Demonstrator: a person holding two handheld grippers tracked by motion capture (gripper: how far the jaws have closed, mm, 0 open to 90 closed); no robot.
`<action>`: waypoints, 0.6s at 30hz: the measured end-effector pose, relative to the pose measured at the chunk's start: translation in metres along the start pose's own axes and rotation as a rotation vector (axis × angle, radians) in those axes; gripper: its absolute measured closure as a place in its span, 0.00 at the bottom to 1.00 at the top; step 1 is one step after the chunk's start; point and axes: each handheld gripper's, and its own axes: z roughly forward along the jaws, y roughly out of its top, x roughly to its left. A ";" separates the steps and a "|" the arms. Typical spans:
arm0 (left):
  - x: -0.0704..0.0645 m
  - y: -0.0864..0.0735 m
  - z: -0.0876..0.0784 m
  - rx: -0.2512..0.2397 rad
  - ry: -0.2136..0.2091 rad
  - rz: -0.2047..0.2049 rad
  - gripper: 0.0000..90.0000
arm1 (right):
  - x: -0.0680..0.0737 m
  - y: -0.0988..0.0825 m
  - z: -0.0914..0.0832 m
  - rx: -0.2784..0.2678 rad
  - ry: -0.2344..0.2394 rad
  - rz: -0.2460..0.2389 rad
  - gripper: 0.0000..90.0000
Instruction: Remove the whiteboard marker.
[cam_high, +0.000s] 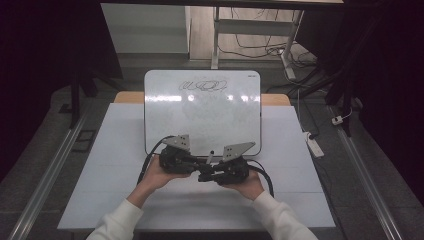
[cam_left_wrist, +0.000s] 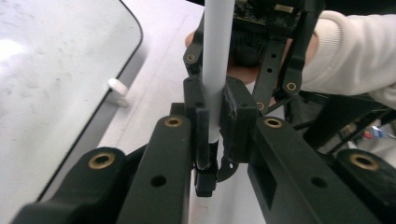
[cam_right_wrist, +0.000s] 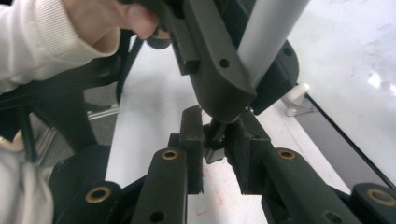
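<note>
A marker with a grey barrel (cam_left_wrist: 217, 46) is clamped between the jaws of my left gripper (cam_left_wrist: 215, 107), which is shut on it. The marker's black cap end (cam_right_wrist: 215, 144) pokes out past those jaws. My right gripper (cam_right_wrist: 217, 135) faces the left one, and its pads press on that black cap. In the high view both grippers meet tip to tip at the whiteboard's near edge, the left gripper (cam_high: 196, 162) beside the right gripper (cam_high: 205, 176), each held in a hand. The marker (cam_high: 210, 157) slants up between them.
A whiteboard (cam_high: 202, 115) lies on the white table cover (cam_high: 120, 170), with a black scribble (cam_high: 202, 86) near its far edge. A small white peg (cam_left_wrist: 116, 89) sticks out at the board's near rim. Metal rails run along both sides of the table.
</note>
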 end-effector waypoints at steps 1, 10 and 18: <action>0.000 0.000 0.000 0.000 0.000 0.000 0.89 | 0.000 0.000 0.000 -0.002 -0.013 0.006 0.85; -0.003 -0.001 -0.004 -0.062 0.090 -0.014 0.61 | 0.000 -0.002 0.002 -0.026 -0.099 0.028 0.86; -0.008 -0.020 -0.040 -0.122 0.275 -0.072 0.44 | -0.005 -0.003 -0.010 -0.078 -0.174 0.057 0.86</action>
